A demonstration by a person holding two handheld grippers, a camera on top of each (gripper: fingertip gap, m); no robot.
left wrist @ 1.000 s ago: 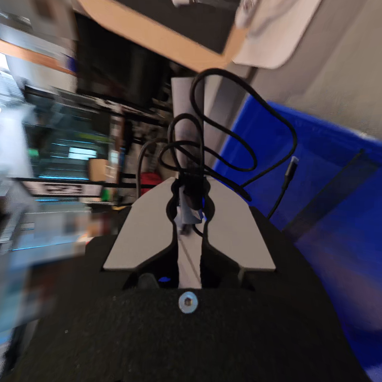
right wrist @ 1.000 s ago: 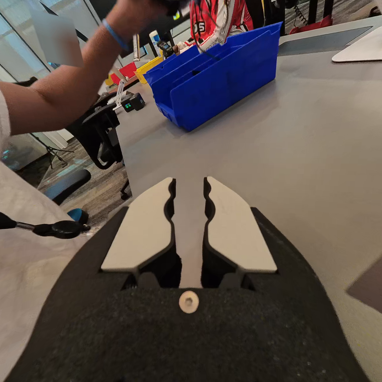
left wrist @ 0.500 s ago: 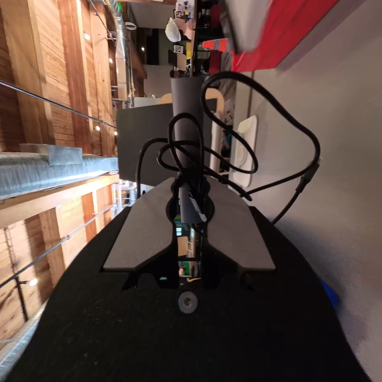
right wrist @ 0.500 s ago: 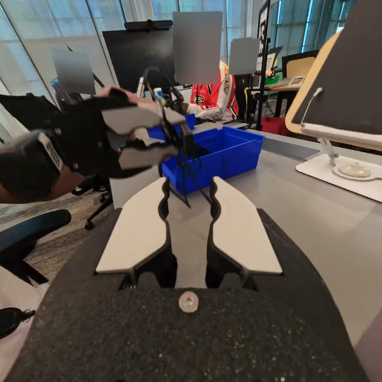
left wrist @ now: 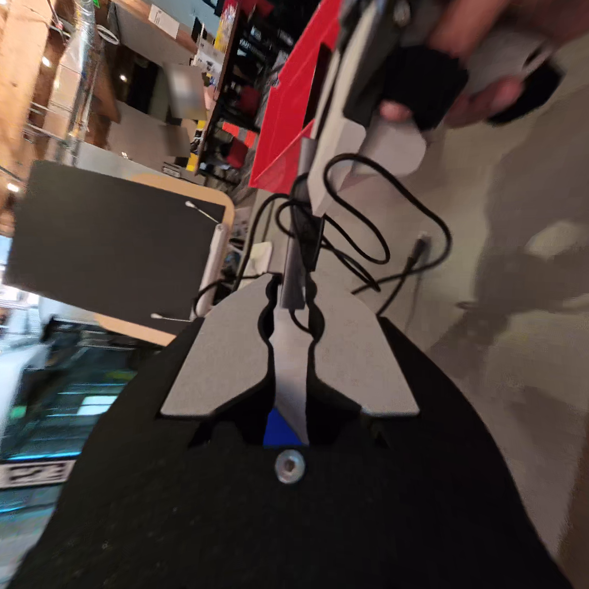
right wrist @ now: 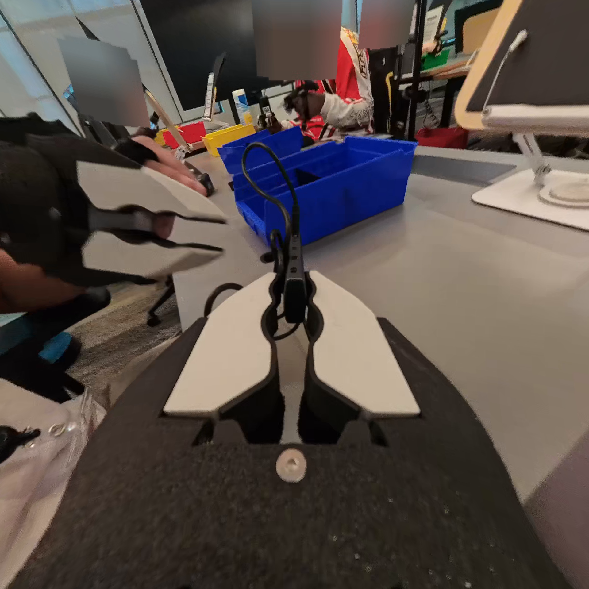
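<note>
The right gripper clamps a black cable adapter, long axis toward 12 o'clock; the left gripper, fingers parted and empty, sits at 10 o'clock

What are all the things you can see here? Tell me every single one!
black cable: one, black, with a chunky plug block, pinched at the right gripper's tips
blue bin: one, blue, on the table behind the cable
yellow bin: one, yellow, far back, left of the blue bin
red bin: one, red, beside the yellow bin
stand: one, white, holding a dark board, on the table's right side
table: one, grey
person: one, red-and-white jacket, behind the blue bin
left gripper: one, white fingers, open, left of the cable
right gripper: one, white fingers, shut on the cable
</note>
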